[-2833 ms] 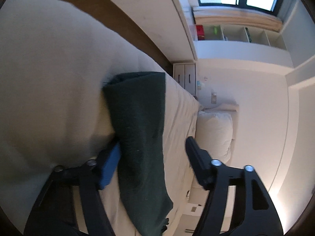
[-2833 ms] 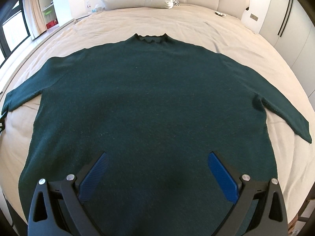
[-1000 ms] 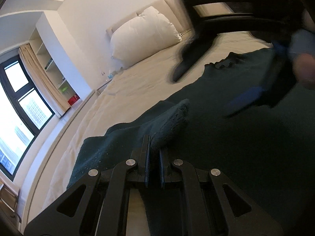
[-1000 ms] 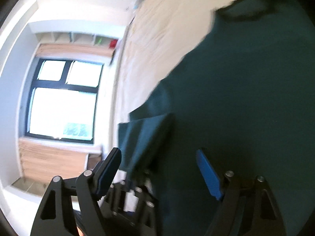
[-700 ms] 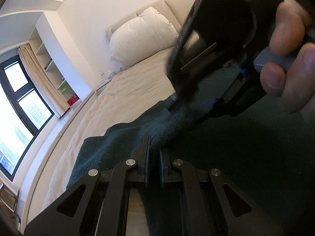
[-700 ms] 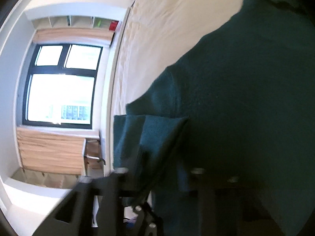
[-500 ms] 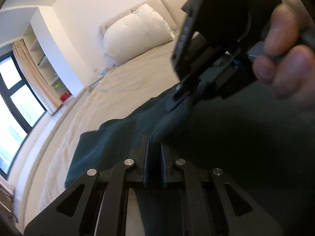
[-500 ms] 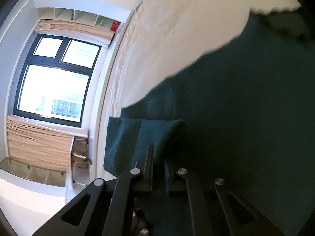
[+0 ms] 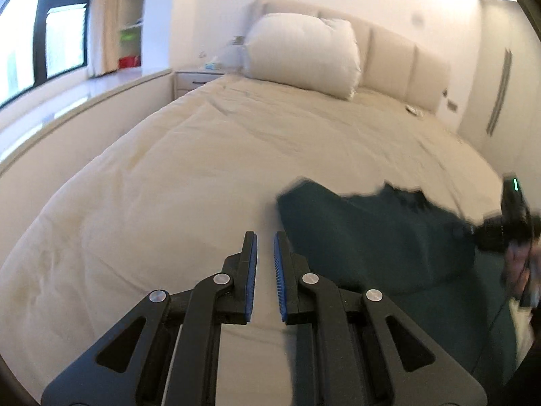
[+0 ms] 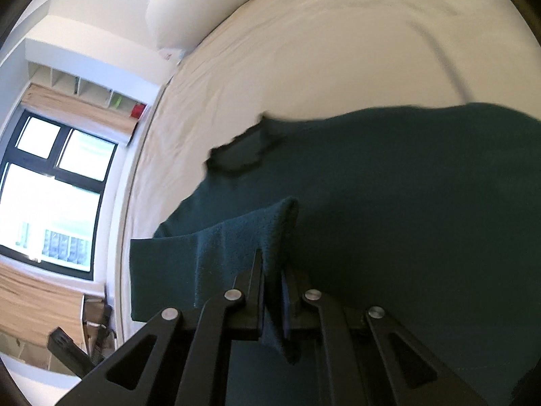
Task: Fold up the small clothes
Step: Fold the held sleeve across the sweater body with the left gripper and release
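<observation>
Jaws of the right gripper (image 10: 271, 264) are pinching a sleeve fold of the dark green sweater (image 10: 389, 220), which is lying on the bed (image 9: 203, 155). Left gripper (image 9: 265, 240) is hovering nearly closed and empty, sweater just beside its right finger.

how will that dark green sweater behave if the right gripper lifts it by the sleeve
Likely floppy: the dark green sweater bunches and folds where the right gripper pinches its sleeve. Its fuzzy knit probably grips rather than slips, and it may drag on the bed.
</observation>
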{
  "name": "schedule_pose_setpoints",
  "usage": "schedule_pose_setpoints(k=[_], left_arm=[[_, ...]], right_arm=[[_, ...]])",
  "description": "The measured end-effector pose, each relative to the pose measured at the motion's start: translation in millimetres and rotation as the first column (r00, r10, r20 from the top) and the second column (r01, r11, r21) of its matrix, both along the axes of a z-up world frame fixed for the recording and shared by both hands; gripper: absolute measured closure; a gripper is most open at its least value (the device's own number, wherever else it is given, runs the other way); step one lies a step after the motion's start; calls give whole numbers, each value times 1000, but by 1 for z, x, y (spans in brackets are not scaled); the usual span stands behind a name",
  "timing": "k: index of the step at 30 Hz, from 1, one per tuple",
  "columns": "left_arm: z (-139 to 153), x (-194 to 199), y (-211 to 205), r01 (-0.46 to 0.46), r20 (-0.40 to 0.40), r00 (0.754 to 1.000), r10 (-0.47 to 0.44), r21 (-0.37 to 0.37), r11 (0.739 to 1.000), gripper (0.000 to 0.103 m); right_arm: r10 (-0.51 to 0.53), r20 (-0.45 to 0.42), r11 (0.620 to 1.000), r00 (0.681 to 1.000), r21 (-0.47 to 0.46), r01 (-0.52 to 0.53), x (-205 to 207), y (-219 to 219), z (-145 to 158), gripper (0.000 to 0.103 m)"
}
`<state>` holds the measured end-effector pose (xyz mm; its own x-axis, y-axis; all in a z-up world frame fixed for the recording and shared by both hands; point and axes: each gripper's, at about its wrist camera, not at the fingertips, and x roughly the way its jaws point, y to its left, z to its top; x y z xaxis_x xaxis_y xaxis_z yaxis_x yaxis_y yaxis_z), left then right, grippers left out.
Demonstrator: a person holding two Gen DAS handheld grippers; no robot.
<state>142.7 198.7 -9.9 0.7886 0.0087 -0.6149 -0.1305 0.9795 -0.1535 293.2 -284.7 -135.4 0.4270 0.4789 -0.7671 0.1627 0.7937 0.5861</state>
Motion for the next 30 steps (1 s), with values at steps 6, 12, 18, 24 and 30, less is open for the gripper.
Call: schedule_pose_setpoints(k=[6, 12, 18, 24, 30], left_arm=[[28, 12, 3, -5, 16, 1000, 6, -25, 1000, 93], [31, 26, -17, 47, -17, 999, -49, -75, 996, 93], [10, 60, -42, 86, -87, 992, -89, -37, 996, 93], [-21, 94, -75, 148, -147, 979, -142, 25, 989, 93], [-67, 116, -84, 163, -265, 954, -143, 54, 985, 93]], right_arm=[[-42, -6, 998, 999, -51, 42, -10, -17, -4, 95], [-25, -2, 995, 1000, -101, 24, -21, -35, -15, 95], [-36, 1, 993, 999, -110, 36, -29, -53, -14, 95], [-42, 2, 989, 999, -138, 42, -33, -53, -13, 95], [-56, 1, 988, 998, -146, 56, -37, -58, -12, 95]])
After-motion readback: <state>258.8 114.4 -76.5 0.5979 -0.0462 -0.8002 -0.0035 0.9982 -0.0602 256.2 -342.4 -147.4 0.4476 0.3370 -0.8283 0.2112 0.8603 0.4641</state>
